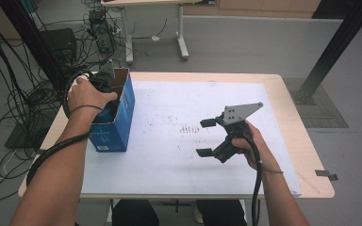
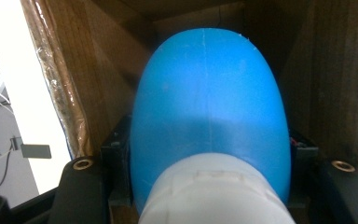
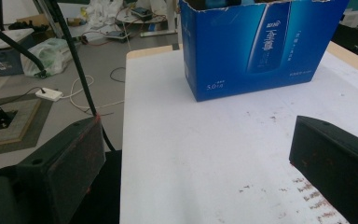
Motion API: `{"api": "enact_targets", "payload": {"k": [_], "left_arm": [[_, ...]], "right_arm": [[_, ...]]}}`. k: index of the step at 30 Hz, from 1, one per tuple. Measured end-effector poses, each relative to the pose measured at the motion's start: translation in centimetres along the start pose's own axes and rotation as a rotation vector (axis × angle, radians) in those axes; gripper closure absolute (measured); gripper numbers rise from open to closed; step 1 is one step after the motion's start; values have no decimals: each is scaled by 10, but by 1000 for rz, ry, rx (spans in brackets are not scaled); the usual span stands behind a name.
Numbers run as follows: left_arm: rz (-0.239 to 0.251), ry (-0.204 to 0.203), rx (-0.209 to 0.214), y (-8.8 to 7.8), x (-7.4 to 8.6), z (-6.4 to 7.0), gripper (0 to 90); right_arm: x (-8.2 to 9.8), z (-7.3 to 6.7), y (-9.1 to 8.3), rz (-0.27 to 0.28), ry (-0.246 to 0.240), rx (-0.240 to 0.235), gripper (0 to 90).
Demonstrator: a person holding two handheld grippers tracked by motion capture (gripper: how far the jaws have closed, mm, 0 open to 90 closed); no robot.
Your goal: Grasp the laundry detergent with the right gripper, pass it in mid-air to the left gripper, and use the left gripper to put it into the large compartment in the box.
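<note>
A blue bottle [image 2: 209, 107] is clamped by the left gripper [image 1: 104, 87] down inside the blue box [image 1: 118, 117], while the right gripper [image 1: 207, 137] is held wide open over the white sheet [image 1: 169, 155].

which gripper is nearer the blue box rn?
Left. The left gripper is down inside the blue box, shut on a blue bottle. The right gripper hangs open over the white mat, well apart from it.

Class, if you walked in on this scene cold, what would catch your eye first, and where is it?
The tall blue carton at the left of the white table, with the left gripper reaching down into its open top. Inside, its jaws are shut on a blue bottle with a white cap. The right gripper hovers open over the middle of the table.
</note>
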State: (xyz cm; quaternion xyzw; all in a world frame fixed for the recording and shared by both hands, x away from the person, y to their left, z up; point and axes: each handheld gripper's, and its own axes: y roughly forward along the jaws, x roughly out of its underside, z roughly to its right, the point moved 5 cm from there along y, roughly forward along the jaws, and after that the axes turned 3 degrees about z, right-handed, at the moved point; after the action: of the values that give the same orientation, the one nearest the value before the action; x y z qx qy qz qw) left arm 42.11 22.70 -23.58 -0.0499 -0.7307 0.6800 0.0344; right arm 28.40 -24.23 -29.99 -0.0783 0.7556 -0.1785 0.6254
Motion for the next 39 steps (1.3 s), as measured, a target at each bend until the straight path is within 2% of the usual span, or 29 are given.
{"api": "enact_targets", "payload": {"k": [39], "left_arm": [[0,-2,-7,0,-1,3,379]], "right_arm": [[2,1,0,2,3,6,32]]}}
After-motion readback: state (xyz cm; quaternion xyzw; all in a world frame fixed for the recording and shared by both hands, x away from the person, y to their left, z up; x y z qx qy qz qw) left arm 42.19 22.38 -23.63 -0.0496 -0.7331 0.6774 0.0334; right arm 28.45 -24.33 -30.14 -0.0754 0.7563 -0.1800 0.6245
